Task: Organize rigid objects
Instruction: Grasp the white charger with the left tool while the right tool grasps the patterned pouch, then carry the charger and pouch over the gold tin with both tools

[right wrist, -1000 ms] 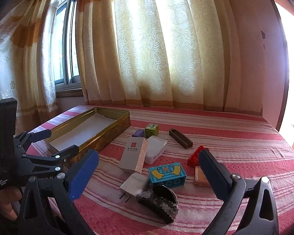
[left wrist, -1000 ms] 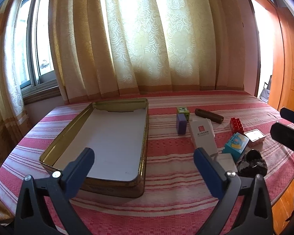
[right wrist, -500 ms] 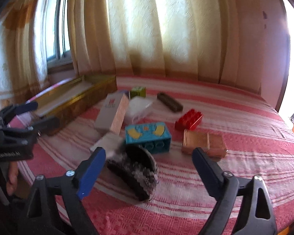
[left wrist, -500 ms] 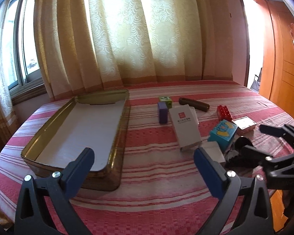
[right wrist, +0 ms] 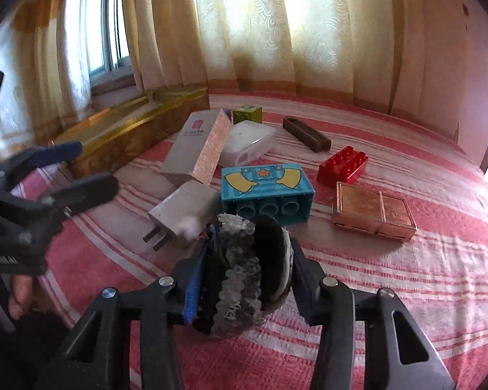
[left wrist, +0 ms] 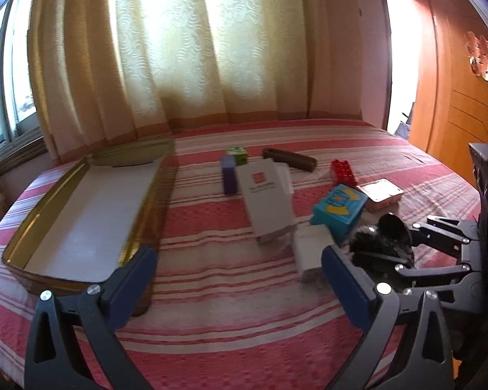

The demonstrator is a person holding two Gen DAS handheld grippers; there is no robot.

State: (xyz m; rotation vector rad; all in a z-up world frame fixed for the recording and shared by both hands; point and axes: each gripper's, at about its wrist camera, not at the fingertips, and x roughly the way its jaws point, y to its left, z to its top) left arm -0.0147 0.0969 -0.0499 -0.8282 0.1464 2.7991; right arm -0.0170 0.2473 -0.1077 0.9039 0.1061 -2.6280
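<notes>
Glittery round case, jaws closing

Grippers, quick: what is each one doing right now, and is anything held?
Left gripper: open, nothing between its jaws.
Right gripper: jaws closing around the black sequined pouch, pads against its sides.

No text is legible; the white box bears only a blurred red logo.

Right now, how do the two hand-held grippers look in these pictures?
Both are alike. The left gripper and the right gripper have black plastic frames with triangular cut-outs, silver rivets at the joints, and blue pads on the fingers. White lettering, too blurred to read, marks the left one's body.
</notes>
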